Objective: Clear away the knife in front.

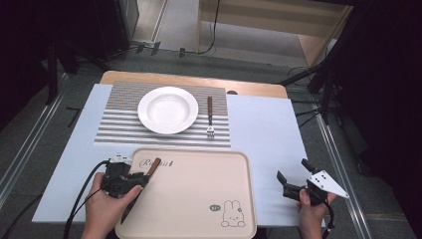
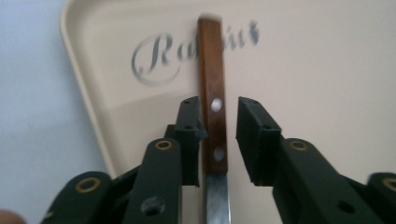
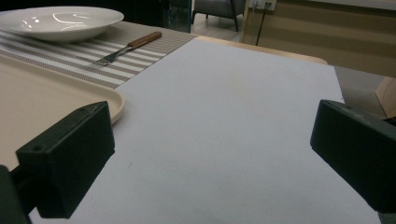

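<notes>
The left gripper (image 2: 219, 135) is hovering low over the near left corner of the cream tray (image 1: 199, 199), and its jaws are straddling the wooden handle of a knife (image 2: 212, 107); in the left gripper view the left pad is sitting just against the handle's edge while the right pad is standing off it with a sliver of tray showing between, so the jaws are parted and not clamping; whether the left pad is truly touching I cannot say. The knife is lying on the tray, its brown riveted handle pointing toward the grey script lettering (image 2: 154, 58) printed there and its steel blade running back under the gripper toward the person; in the high view the handle (image 1: 155, 166) is poking out beyond the left hand (image 1: 107, 206), which is wrapping the gripper's body.

Well off to the right, the right gripper (image 1: 293, 177) is being held over the pale blue table cover (image 1: 263, 129), beside the tray's right rim; its jaws are standing wide apart with nothing between them, only bare cover ahead.

Beyond the tray a striped placemat (image 1: 119, 124) is lying flat; a white plate (image 1: 167, 109) is sitting on its middle, and a fork (image 1: 210, 117) with a wooden handle is lying just to the plate's right, tines toward the tray.
</notes>
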